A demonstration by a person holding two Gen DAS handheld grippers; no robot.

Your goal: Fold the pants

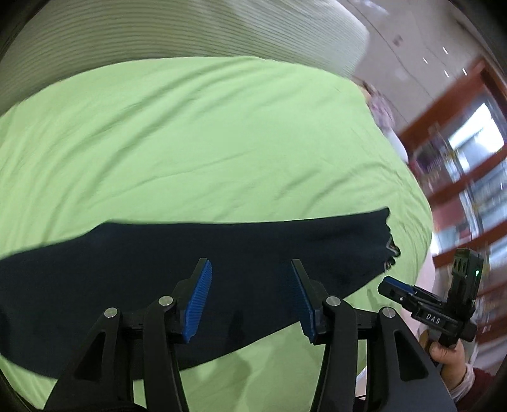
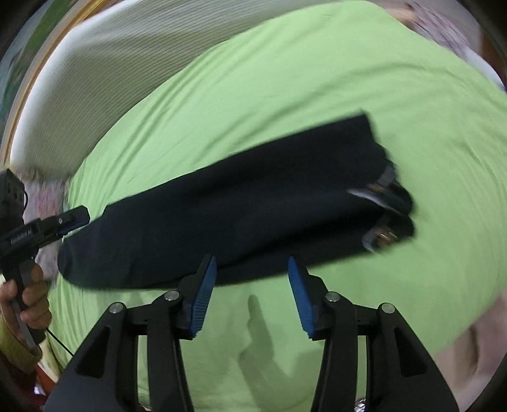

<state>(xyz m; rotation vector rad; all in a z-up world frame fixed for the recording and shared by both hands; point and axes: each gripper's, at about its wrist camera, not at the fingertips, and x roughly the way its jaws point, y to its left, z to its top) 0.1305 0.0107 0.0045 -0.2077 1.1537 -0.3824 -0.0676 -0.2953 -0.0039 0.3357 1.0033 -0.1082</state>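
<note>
So the whole surface here is a bed (image 1: 206, 133) with a light green sheet (image 2: 317, 79) pulled over it, a bit wrinkled but mostly smooth. Lying right on the sheet is a pair of dark navy pants (image 1: 158, 269), stretched out in one long narrow strip across the near part of the bed, looks like the legs are laid on top of each other. The waist end (image 2: 380, 202) sits toward the right, where you can see some lighter lining and a bit of metal hardware poking out. At the far edge of the sheet there's a pale ribbed blanket or cover (image 1: 190, 28).
</note>
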